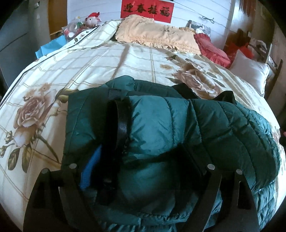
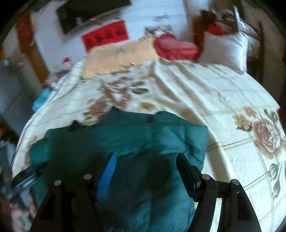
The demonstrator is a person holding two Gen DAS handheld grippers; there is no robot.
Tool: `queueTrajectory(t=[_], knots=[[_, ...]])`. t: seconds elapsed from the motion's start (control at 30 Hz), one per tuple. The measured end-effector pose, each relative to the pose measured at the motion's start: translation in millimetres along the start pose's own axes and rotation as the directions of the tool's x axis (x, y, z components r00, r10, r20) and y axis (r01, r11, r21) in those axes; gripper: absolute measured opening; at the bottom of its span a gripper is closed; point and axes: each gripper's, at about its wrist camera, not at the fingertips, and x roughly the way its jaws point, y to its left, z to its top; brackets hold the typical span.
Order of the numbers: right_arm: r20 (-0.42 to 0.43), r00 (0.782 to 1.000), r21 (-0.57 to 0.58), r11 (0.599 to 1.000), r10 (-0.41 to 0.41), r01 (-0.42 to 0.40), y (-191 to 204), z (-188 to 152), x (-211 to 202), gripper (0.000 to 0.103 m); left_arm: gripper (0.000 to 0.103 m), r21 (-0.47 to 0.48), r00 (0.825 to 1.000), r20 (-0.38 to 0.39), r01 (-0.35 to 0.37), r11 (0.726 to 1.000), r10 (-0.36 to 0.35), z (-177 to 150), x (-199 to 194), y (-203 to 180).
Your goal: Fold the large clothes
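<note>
A dark green quilted puffer jacket [image 1: 166,125] lies bunched and partly folded on the floral bedspread [image 1: 89,71]. A black strap [image 1: 122,123] runs across it. My left gripper [image 1: 139,160] is pressed into the jacket, jaws wide apart, with puffy fabric bulging between them; only a blue pad [image 1: 91,171] of the left finger shows. In the blurred right wrist view the jacket [image 2: 134,135] lies under my right gripper [image 2: 145,171], which is open above it, its blue pad [image 2: 107,175] and black finger [image 2: 187,174] clear of the fabric.
At the bed's head lie a peach pillow [image 1: 157,33], a red cushion [image 1: 212,48] and a white pillow [image 1: 250,71]. A red banner [image 1: 147,9] hangs on the wall. Toys and clutter [image 1: 80,25] sit at the far left, beside the bed.
</note>
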Motion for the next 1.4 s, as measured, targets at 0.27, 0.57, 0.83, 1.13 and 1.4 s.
queueTrajectory(t=[0.27,0.57,0.83,1.13,1.4], knots=[[-0.113,0.989,-0.228,0.971,-0.099,0.071,36.8,-56.1,30.5,0.068,0.086,-0.015,1.000,0.004,0.016,1.000,-0.016,-3.0,-3.0,1.8],[-0.004,0.998,-0.154,0.986,-0.067,0.065,16.8,-54.1,-27.6,0.068,0.086,-0.016,1.000,0.021,0.023,1.000,-0.023,-11.2,-5.0,2.3],[-0.106,0.977,-0.085,0.980,-0.186,0.177,-25.3,-46.3,15.4,0.068,0.088,-0.011,0.999,0.034,0.015,1.000,-0.015,-15.2,-4.6,1.4],[-0.045,0.985,-0.019,0.986,-0.169,0.168,-26.1,-42.8,-17.2,0.069,0.088,-0.012,0.999,0.038,0.022,1.000,-0.021,-15.4,-3.0,1.6],[-0.008,1.000,-0.111,0.994,0.004,-0.004,61.0,-28.3,-11.3,0.069,0.088,-0.010,0.999,0.042,0.020,1.000,-0.020,-15.8,-2.8,1.4]])
